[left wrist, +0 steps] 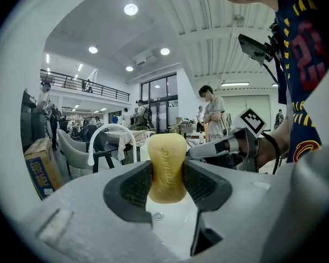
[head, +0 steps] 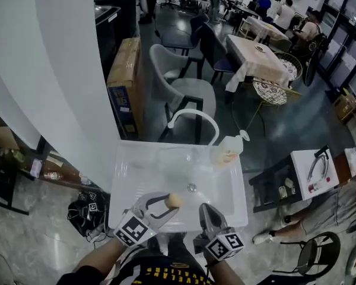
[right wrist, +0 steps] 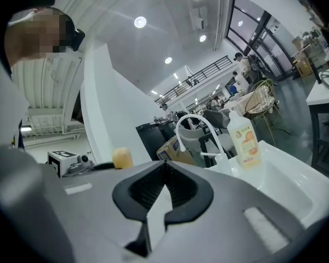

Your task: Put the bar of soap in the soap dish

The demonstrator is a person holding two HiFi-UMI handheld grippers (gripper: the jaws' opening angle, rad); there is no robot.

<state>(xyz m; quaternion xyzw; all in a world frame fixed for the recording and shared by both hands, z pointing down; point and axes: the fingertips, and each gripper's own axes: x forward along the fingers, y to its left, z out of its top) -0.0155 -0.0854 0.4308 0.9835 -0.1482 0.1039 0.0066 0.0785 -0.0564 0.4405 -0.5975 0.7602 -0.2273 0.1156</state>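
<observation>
Over the sink (head: 123,180), left gripper (head: 168,202) clamps the bar of soap (left wrist: 166,167) upright for placing; right gripper (head: 205,210) closed, empty. Soap dish not clearly visible.

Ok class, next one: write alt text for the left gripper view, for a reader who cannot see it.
A yellow bar of soap stands upright, clamped between the dark pads of the left tongs, above a white sink. Behind it are a curved white tap and the right tongs, in a large hall.
</observation>
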